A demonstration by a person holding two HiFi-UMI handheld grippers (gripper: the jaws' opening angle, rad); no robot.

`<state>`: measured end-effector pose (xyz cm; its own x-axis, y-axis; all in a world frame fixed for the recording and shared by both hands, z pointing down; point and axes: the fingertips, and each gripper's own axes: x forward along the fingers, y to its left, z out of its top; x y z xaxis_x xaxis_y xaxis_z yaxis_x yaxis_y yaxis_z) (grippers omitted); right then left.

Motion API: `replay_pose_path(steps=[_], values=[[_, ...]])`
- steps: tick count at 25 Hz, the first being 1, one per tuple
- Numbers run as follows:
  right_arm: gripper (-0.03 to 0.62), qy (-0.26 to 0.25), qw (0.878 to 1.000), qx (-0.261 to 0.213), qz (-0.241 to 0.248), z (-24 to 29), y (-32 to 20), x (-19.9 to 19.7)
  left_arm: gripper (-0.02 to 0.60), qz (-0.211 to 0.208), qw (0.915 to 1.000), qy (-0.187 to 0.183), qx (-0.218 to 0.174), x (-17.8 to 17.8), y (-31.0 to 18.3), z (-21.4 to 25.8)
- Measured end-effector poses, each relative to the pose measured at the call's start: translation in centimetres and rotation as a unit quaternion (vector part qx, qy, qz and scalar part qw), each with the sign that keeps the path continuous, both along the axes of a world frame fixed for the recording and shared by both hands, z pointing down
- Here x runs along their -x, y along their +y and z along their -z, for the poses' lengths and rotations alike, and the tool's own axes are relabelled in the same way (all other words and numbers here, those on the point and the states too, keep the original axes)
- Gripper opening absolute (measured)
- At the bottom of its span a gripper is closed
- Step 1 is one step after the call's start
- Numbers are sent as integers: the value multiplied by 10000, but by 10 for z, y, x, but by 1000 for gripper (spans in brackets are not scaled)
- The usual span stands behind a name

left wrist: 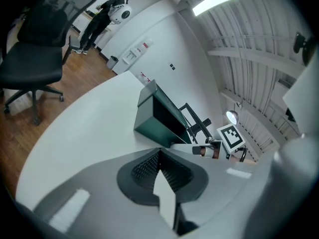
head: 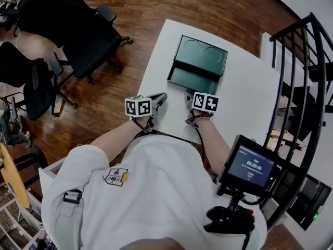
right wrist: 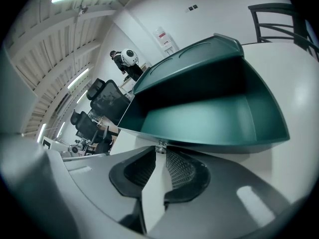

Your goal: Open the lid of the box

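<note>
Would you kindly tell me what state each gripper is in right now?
Left gripper: closed, empty.
Right gripper: closed on a small metal stud at the box rim.
</note>
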<state>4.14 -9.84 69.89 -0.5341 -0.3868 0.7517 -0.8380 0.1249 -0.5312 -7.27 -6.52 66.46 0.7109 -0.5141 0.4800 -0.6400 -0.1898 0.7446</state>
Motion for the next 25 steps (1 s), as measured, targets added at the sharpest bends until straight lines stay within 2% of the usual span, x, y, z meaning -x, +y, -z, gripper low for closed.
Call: replay_pose_path(steps=[6,10,15,18,22,25], values=[[63,51,9999,77,49,-6,9,1,0,-51,10000,-1,15,0,7,-1],[63,105,9999,52,30,-5,8,-2,0,-143,9997,179,87,-7,13,-1],[66,58,10000,53,-26,-5,6,-5,0,-129,9999,-22,62,-2,14,-4],[73,-41,9999,-67,-153,2,15,-12,0,-181,9998,96,35,-9,21,5],[80,-645,9962,-449,-387,29,45,-21,0,-167,9998,14,-64,-2,29,13],[30,-1248,9874,-809,-543,53,77,-35,0,-157,9996,207,-134,-8,40,22]])
